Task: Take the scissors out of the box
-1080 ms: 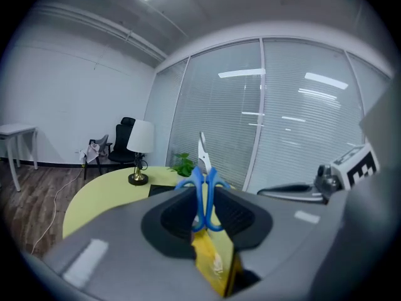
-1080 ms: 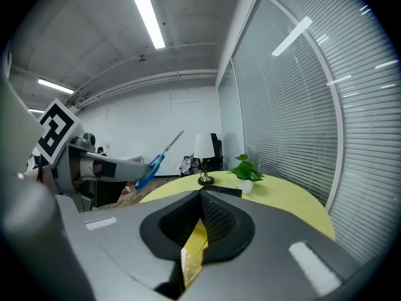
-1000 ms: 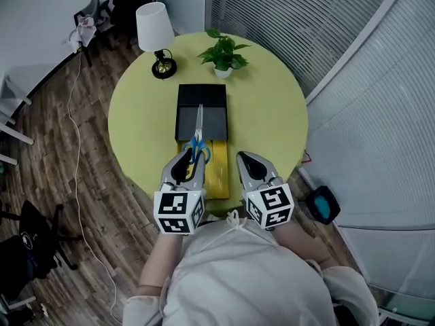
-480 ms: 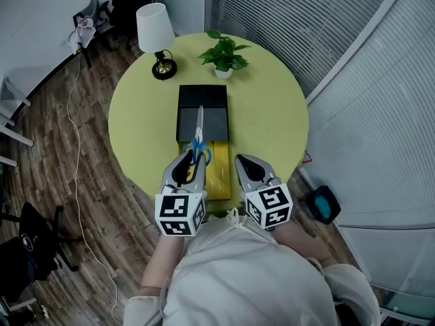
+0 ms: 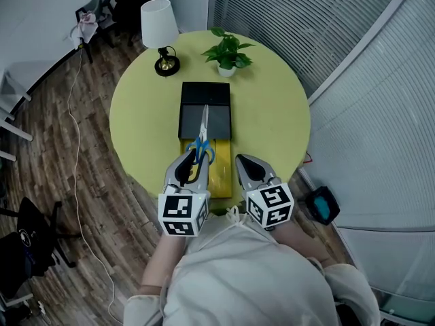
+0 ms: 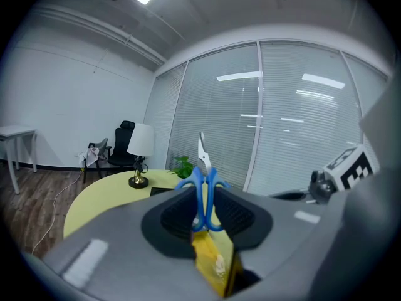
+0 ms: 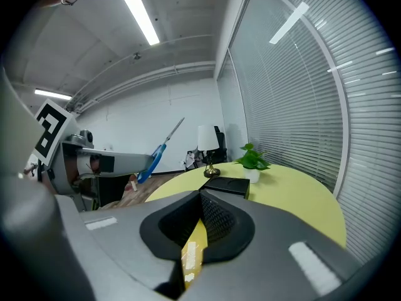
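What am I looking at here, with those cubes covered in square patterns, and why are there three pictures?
There is no robot here. A person holds a two-jaw hand tool, called a gripper, in each hand, and the patterned cubes are parts of those tools. The head view comes from a camera on the person's head, looking steeply down. The other two views come from a camera riding on each gripper, looking along its jaws.

On the round yellow-green table stand a flat black box, a white-shaded table lamp and a small green potted plant. A flat yellow piece lies at the box's near end.

The left gripper is closed on the blue-handled metal scissors, whose blades point upward. The right gripper is shut and holds nothing.
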